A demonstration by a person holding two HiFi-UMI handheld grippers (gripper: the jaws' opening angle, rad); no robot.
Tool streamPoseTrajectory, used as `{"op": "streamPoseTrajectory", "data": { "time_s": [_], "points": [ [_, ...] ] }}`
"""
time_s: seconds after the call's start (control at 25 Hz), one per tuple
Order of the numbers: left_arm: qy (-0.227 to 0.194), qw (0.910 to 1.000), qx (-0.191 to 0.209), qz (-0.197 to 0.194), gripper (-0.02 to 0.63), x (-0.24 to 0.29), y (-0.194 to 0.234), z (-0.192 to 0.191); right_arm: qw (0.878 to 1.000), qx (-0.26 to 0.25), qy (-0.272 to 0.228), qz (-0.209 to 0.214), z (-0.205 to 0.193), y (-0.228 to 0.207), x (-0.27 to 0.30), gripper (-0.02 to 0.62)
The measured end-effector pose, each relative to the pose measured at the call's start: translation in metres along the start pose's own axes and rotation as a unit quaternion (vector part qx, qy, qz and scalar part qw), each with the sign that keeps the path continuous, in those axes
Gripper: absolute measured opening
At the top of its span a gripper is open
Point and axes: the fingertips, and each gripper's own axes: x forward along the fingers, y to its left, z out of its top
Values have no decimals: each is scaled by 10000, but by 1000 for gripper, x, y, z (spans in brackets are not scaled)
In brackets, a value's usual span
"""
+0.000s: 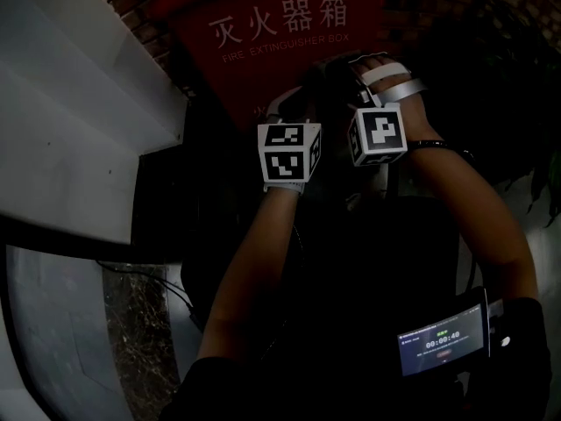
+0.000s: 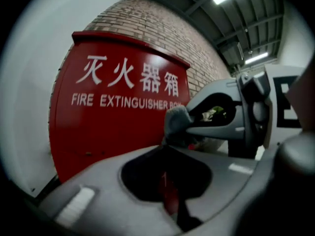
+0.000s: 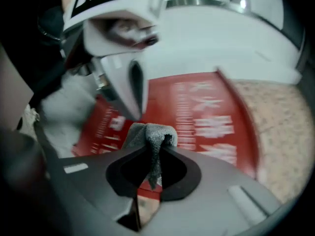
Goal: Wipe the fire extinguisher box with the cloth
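1. A brick wall (image 2: 167,33) rises behind everything.
2. The red fire extinguisher box (image 2: 108,132) stands against it, white lettering across its front.
3. The left gripper (image 2: 167,149) is held up facing the box, its jaws together with nothing between them.
4. The right gripper (image 3: 150,149) is just beside it, jaws clamped on the cloth.
5. The grey cloth (image 3: 150,134) bunches at those jaw tips, in front of the box's face; whether it touches cannot be told.
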Motion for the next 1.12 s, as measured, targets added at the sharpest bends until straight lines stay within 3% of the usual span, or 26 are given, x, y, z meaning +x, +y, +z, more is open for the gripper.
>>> {"op": "streamPoseTrajectory", "data": {
  "time_s": [0.28, 0.48, 0.8, 1.12],
  "points": [
    [-771, 9968, 198, -81, 0, 5, -14, 119, 9927, -514, 166, -1076, -12, -128, -24, 34],
    [-1110, 9929, 400, -128, 0, -7, -17, 155, 9867, -751, 247, -1418, -13, -171, -29, 34],
    [-983, 9944, 384, -49, 0, -6, -8, 133, 9884, -937, 475, -1100, -24, -145, -15, 34],
    [-736, 9969, 279, -38, 0, 2, -2, 87, 9938, -820, 390, -642, -23, -80, -2, 34]
  ]
}}
